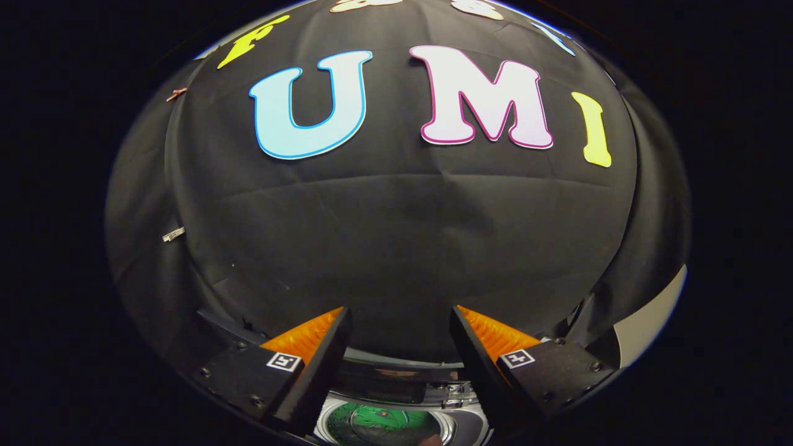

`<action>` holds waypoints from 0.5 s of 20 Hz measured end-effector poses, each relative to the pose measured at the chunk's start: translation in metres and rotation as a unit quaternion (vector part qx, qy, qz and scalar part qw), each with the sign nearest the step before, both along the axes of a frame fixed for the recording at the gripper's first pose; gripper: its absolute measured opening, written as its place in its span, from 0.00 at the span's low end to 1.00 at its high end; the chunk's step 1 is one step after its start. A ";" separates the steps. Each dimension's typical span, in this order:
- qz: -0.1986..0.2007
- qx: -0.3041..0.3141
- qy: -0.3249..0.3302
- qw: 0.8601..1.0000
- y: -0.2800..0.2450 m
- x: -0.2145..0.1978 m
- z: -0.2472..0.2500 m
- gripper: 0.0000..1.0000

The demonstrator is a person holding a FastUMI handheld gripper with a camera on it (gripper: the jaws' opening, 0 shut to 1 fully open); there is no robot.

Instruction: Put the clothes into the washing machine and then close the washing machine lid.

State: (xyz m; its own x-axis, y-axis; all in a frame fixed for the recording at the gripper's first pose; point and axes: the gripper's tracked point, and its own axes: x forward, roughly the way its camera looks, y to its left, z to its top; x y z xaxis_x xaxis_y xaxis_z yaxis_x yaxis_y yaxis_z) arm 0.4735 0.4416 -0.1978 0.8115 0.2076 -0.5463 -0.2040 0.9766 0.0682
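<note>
Black cloth is hanging as the booth's wall (396, 235) ahead. Two small clips (175, 94) are sitting on its left side. The gripper (399, 334) is holding its fingers wide apart, gripping nothing. The washing machine (403, 409) is sitting low between them, with something green (378, 421) showing inside its round opening.

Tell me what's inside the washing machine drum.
Between the open gripper's fingers, below them, the washing machine shows its round drum opening with something green inside. What it is cannot be told; the fingers cover the drum's sides.
</note>
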 end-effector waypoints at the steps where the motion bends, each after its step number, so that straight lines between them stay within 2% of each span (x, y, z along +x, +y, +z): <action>1: 0.001 0.001 -0.001 1.000 0.000 -0.001 0.000 1.00; 10: 0.012 0.011 -0.063 0.998 -0.005 -0.047 0.013 1.00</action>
